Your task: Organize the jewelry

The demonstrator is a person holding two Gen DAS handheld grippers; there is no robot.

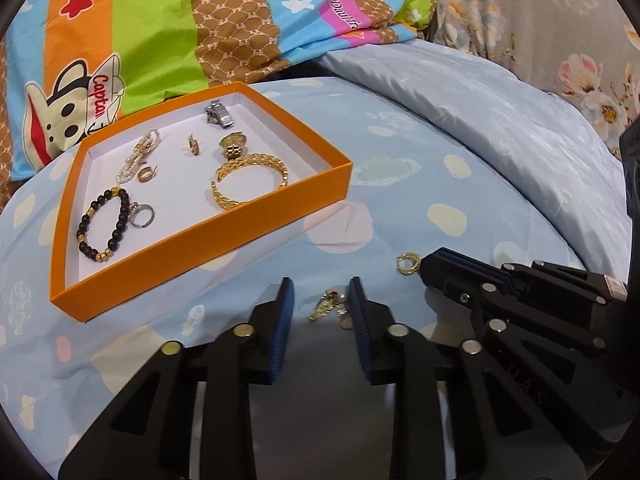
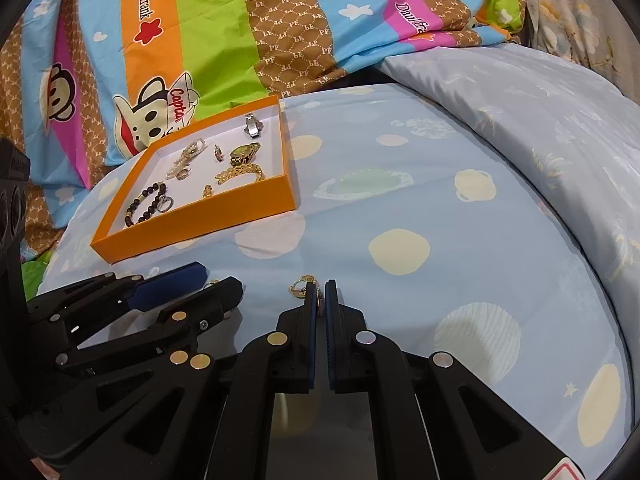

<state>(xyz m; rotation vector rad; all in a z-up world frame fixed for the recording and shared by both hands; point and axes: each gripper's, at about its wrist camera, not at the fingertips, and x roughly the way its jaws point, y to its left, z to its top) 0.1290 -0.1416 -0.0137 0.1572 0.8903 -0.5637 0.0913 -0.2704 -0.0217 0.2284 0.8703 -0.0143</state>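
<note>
Both tools were low over the blue spotted bedsheet [image 2: 400, 184], side by side, pointing down at loose pieces in front of the orange box [image 1: 208, 236].

Left tool [image 1: 321, 296]: jaws part open, a small gold charm piece [image 1: 330, 306] lay on the sheet between them, right up against the right pad. Pads not pressing on it from both sides, so no grip.

Right tool [image 2: 320, 292]: jaws nearly closed. Something small and gold [image 2: 320, 300] sat in the narrow slot between the pads, looked pinched. A gold hoop earring [image 2: 301, 285] lay at the fingertips, just left of them; couldn't tell if it was joined to the pinched bit.

Box sat on the sheet, well apart from both tools, up near the striped cartoon pillow [image 1: 132, 32]. Inside: dark bead bracelet [image 1: 105, 226] with a silver ring [image 1: 142, 215] touching it, pearl strand [image 1: 138, 154], gold bangle [image 1: 250, 180], gold watch [image 1: 234, 145], silver clasp [image 1: 218, 112], and small gold earrings.
</note>
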